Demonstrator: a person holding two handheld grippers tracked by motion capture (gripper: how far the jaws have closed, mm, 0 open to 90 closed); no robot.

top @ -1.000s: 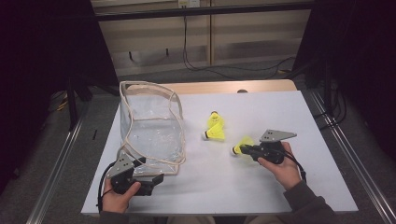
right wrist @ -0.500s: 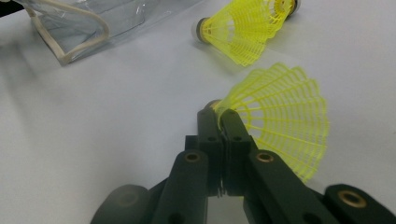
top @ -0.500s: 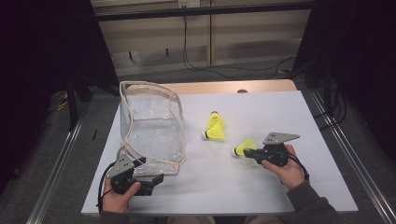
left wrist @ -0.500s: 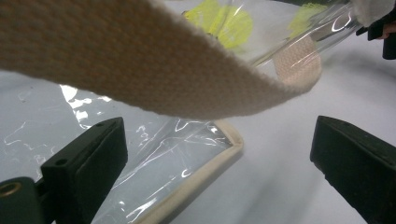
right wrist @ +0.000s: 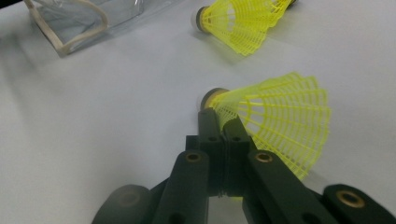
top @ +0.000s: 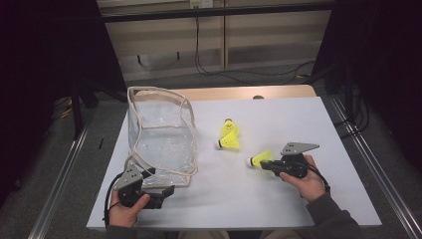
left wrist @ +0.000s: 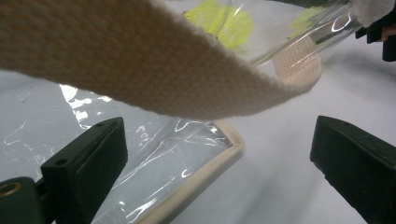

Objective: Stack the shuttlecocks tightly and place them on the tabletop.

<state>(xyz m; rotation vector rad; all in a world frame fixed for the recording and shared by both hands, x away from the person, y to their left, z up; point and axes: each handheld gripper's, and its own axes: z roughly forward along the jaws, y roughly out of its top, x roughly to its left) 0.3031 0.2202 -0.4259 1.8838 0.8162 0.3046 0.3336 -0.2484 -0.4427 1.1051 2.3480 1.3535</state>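
Note:
My right gripper [top: 264,164] [right wrist: 221,122] is shut on the edge of a yellow shuttlecock's [top: 260,159] [right wrist: 280,116] mesh skirt, close behind its cork, low over the white table [top: 298,114]. Two more yellow shuttlecocks [top: 229,137] [right wrist: 238,21] lie together near the table's middle. A clear plastic bag [top: 161,134] [left wrist: 140,172] with beige trim stands at the left. My left gripper [top: 166,191] [left wrist: 219,140] stands open at the bag's near corner, jaws wide on either side of that corner without touching it. The bag's beige strap [left wrist: 140,60] hangs across just above the jaws.
The table's front edge runs just under both hands. Bare white surface lies between the bag and the right hand. Metal rails [top: 54,199] flank the table on both sides, and a shelf with cables [top: 219,55] stands behind it.

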